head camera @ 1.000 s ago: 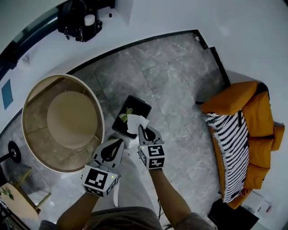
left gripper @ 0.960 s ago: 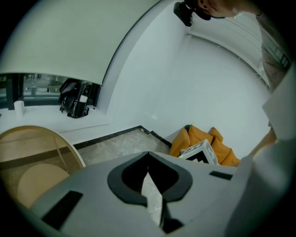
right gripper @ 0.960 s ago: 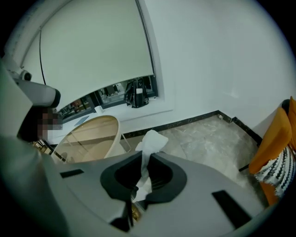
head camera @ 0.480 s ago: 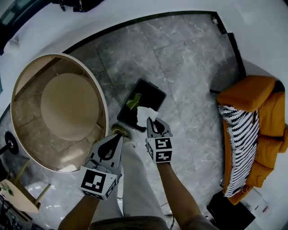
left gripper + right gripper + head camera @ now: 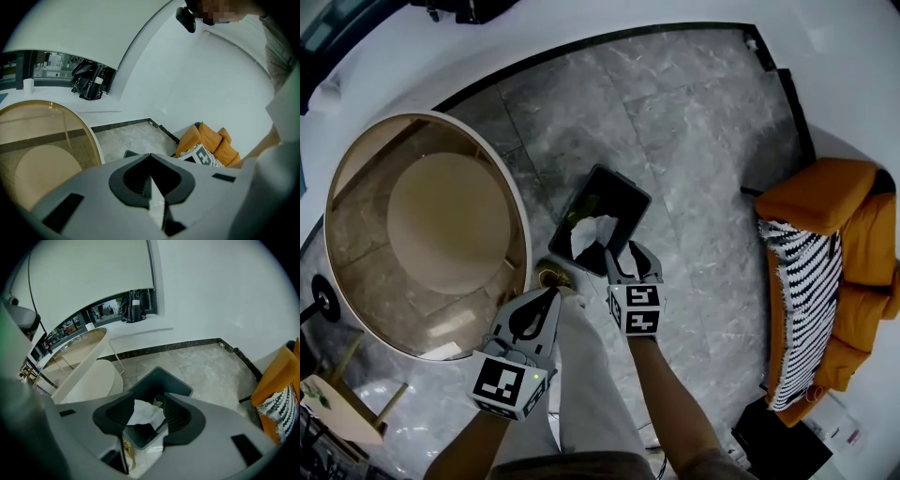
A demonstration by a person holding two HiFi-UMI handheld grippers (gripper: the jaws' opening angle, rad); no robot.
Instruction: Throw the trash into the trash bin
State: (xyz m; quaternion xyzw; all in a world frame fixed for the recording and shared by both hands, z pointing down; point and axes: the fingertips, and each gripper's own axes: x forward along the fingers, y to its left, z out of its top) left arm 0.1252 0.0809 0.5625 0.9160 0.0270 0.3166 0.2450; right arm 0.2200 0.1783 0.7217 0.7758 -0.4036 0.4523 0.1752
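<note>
A crumpled white paper tissue [image 5: 587, 234] lies inside a dark grey rectangular plastic trash bin [image 5: 619, 195] on a grey marble floor [image 5: 694, 141]. The right gripper [image 5: 634, 251] hovers by the bin's near rim; its jaws have just been opening and stand apart, gripping nothing. Beside it, the left gripper [image 5: 549, 294] has its jaws closed together, empty.

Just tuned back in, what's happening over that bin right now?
A person stands over the dark trash bin on the stone floor, a gripper in each hand. The right gripper hangs above the bin's near edge. Its jaws have just been opening, and the crumpled white tissue lies in the bin, clear of the pads. The left gripper is shut and empty, off to the side.
</note>
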